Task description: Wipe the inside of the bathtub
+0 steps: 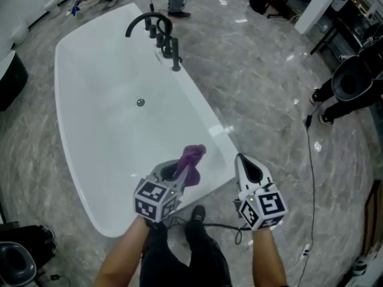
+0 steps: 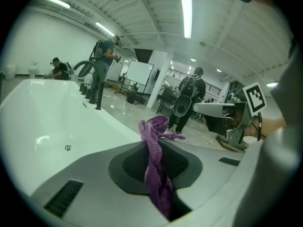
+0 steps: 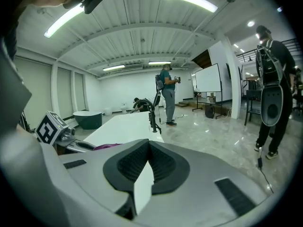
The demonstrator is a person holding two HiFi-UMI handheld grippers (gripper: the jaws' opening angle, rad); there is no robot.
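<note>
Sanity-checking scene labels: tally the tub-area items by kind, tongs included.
bathtub: 1
faucet: 1
drain: 1
purple cloth: 1
tongs: 2 (left tongs shut on the cloth, right tongs shut, empty)
Total: 6

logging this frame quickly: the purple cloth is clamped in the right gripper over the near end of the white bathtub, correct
Not quite: the purple cloth is clamped in the left gripper, as the left gripper view shows. The right gripper has its jaws together on nothing. The rest stands: the cloth hangs over the near end of the white bathtub.
</note>
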